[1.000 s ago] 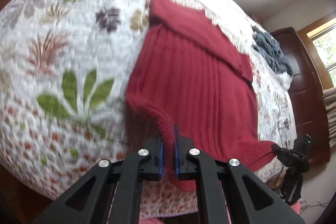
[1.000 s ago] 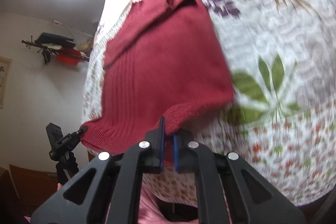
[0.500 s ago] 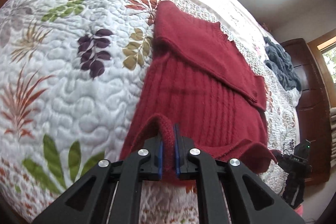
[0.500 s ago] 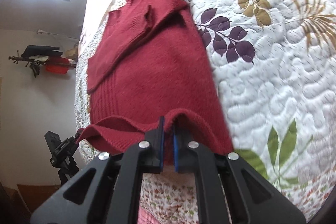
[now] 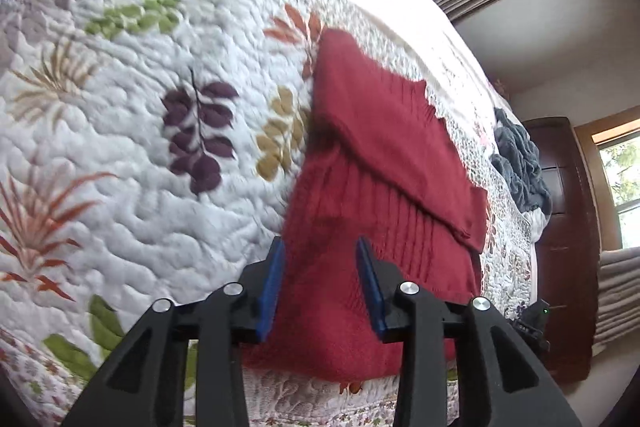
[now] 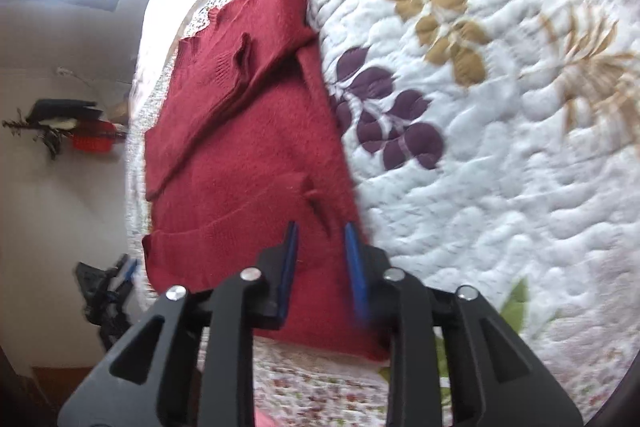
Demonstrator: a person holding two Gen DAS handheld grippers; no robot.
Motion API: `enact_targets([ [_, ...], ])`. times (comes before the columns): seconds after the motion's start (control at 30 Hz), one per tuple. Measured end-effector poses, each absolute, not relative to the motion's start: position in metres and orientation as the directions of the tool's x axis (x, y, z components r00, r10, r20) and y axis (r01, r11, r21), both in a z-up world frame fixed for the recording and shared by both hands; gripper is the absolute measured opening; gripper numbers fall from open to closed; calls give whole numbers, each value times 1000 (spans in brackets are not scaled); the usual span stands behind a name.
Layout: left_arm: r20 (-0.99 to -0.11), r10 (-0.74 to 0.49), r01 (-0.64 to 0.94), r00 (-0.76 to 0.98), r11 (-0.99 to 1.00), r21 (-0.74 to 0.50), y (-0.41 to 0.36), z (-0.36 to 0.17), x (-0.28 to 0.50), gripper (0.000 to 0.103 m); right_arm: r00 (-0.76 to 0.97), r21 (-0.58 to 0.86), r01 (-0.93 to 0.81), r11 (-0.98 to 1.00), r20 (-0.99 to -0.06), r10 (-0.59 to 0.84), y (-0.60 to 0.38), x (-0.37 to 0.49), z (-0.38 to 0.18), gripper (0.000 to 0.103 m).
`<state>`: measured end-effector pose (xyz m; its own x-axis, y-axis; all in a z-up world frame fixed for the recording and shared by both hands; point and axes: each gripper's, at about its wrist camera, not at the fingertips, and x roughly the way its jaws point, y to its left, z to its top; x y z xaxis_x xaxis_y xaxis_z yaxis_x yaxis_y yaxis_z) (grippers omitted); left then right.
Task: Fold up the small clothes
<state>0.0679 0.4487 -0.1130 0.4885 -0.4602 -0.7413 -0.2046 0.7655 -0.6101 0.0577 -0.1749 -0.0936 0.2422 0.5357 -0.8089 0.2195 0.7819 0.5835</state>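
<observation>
— Where's the red sweater?
— Flat on the bed's quilt, long axis toward 12 o'clock from both tongs.
— And the tongs?
— Left tongs and right tongs gape wide, holding nothing, above the near hem corners.

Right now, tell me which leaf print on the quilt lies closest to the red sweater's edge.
The tan leaf print beside the red sweater on the quilt: its leaves nearly touch the sweater's side edge, while the purple leaf print sits further out.
</observation>
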Motion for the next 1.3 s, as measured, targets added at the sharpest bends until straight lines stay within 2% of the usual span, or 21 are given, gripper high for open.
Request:
enact_targets([
  [0.07, -761, -434, -178, 482, 802, -570, 444, -109, 69, 40, 260, 572, 200, 795, -814, 520, -175, 55, -87, 31],
  [0.23, -818, -366, -56, 445, 900, -433, 414, -108, 79, 53, 295, 569, 157, 807, -807, 512, -172, 49, -73, 38],
  [0.47, -885, -264, 64, 385, 964, -260, 375, -127, 96, 55, 299, 551, 113, 827, -812, 501, -156, 46, -67, 40],
  [0.53, -893, -237, 74, 381, 971, -227, 368, -131, 100, 50, 295, 519, 101, 849, -830, 472, -152, 48, -67, 40],
  [0.57, -895, -231, 77, 380, 973, -219, 365, -131, 101, 44, 294, 508, 97, 856, -837, 463, -149, 49, -67, 40],
  [0.6, -894, -239, 83, 378, 971, -224, 364, -132, 101, 27, 292, 496, 94, 864, -843, 452, -146, 51, -68, 40],
  [0.63, -893, -242, 85, 379, 970, -227, 361, -133, 102, 18, 290, 483, 89, 871, -850, 441, -143, 53, -68, 40],
  [0.73, -882, -236, 92, 408, 972, -218, 359, -127, 97, 10, 287, 455, 78, 887, -862, 417, -140, 55, -70, 40],
  [0.83, -860, -268, 106, 435, 963, -247, 360, -120, 89, 10, 286, 447, 66, 892, -865, 413, -138, 59, -73, 40],
  [0.97, -874, -268, 98, 405, 963, -250, 363, -130, 94, 11, 285, 401, 12, 916, -879, 382, -129, 63, -73, 41],
  [1.07, -894, -248, 89, 373, 969, -232, 359, -143, 101, 19, 282, 337, -42, 941, -899, 335, -120, 65, -73, 45],
  [1.13, -899, -246, 89, 362, 969, -230, 356, -149, 102, 28, 275, 307, -80, 948, -908, 317, -113, 67, -75, 45],
  [1.3, -898, -243, 88, 368, 970, -226, 351, -153, 101, 30, 247, 265, -146, 953, -923, 294, -97, 77, -84, 45],
])
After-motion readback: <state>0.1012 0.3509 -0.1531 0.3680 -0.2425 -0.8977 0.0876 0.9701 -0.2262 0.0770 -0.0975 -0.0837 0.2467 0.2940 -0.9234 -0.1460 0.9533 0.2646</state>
